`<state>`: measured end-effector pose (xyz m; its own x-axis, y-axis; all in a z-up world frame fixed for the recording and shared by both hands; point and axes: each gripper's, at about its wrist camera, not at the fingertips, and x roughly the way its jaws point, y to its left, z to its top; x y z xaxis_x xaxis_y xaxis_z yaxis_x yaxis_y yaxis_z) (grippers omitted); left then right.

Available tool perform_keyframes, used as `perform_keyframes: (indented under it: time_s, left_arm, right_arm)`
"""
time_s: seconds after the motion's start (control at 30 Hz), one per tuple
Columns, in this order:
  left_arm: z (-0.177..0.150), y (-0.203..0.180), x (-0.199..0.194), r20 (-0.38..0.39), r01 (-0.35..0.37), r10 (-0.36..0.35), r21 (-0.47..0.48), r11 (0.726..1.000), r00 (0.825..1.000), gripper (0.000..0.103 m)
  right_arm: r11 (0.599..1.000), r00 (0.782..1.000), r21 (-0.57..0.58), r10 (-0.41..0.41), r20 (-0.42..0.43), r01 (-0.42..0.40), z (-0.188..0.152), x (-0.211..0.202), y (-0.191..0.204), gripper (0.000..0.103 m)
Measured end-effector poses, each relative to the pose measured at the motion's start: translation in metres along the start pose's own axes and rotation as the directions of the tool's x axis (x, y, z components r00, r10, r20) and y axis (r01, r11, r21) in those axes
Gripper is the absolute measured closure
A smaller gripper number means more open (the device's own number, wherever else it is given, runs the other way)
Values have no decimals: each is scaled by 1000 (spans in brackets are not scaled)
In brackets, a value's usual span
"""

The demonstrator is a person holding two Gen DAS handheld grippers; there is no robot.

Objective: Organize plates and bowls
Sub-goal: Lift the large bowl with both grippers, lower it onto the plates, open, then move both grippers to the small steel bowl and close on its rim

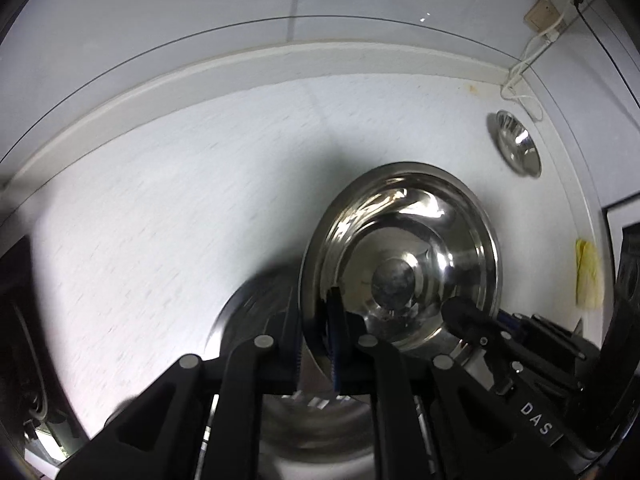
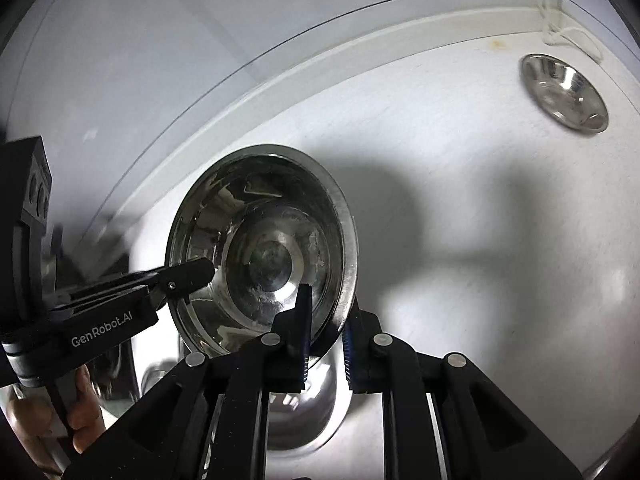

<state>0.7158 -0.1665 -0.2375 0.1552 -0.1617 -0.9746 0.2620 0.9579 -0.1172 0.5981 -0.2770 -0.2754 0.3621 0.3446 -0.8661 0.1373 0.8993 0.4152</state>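
Right wrist view: right tongs (image 2: 325, 332) closed on rim of big steel bowl (image 2: 260, 240), one finger inside, one outside; left tongs (image 2: 188, 276) pinch opposite rim, same in left wrist view (image 1: 316, 320); bowl held tilted above white table (image 2: 480, 240), over another steel dish (image 2: 304, 400) directly below, type unclear. Small bowl (image 2: 564, 94) sits well apart near far corner. Advice: level both grips together; lower w/o twisting; centre over dish below; release only once seated, else rim may slip.

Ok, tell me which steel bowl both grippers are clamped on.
The large steel bowl, held tilted by left gripper and right gripper on opposite rim edges. The small bowl sits untouched by the wall.
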Motion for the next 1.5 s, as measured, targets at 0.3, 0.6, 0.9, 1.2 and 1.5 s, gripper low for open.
perform_keyframes:
  time_s: [0.3, 0.6, 0.9, 1.2, 1.5]
  left_arm:
    - [-51, 30, 10, -20, -30, 30, -25, 999, 999, 93]
    - [-62, 27, 42, -58, -30, 27, -41, 999, 998, 92]
    - [-64, 25, 54, -59, -38, 34, -78, 996, 998, 91]
    - [-50, 0, 18, -3, 50, -50, -29, 998, 999, 47]
    - [23, -66, 4, 37, 68, -71, 91, 994, 997, 44]
  right_arm:
    - [996, 996, -84, -40, -78, 33, -33, 44, 44, 89]
    - [993, 988, -83, -94, -124, 84, -34, 77, 53, 88]
    - [994, 987, -88, -77, -141, 64, -38, 70, 48, 86]
    - [992, 999, -123, -36, -18, 33, -18, -10, 14, 6]
    - [986, 974, 26, -169, 148, 167, 31, -75, -84, 5]
